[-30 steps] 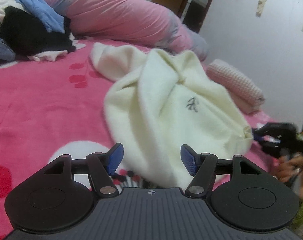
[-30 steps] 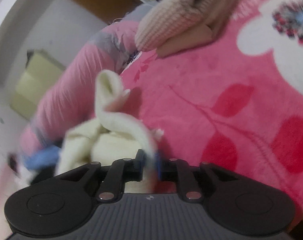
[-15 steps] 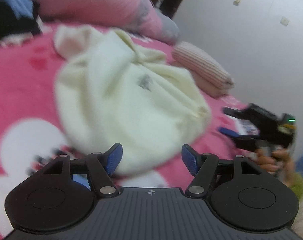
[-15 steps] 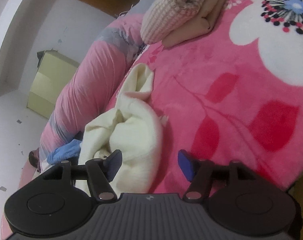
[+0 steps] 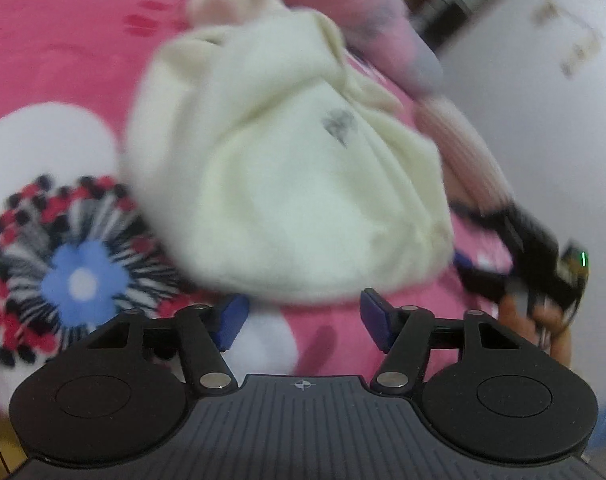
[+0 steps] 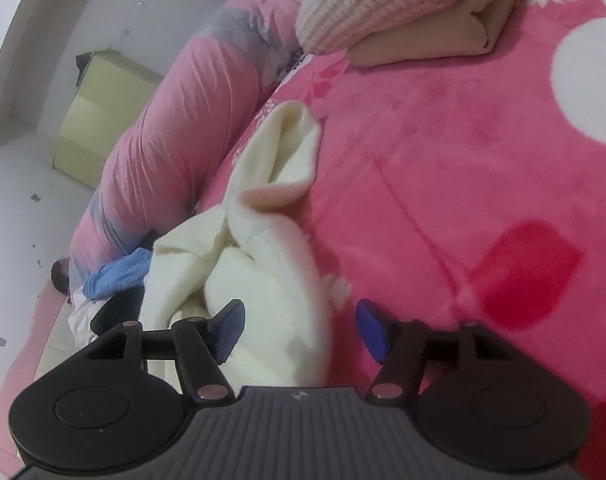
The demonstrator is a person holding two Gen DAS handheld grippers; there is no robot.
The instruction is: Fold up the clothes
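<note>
My left claw (image 5: 301, 316) is spread wide with nothing in it, poised just short of the near edge of the cream fleece garment (image 5: 287, 168), which lies bunched on the pink flowered blanket (image 5: 55, 60). My right claw (image 6: 299, 330) also gapes wide and holds nothing; its left pad (image 6: 227, 332) is over the garment's rumpled edge. Further along the bed a folded knit sweater (image 6: 379, 4) sits on a folded beige piece (image 6: 431, 40).
</note>
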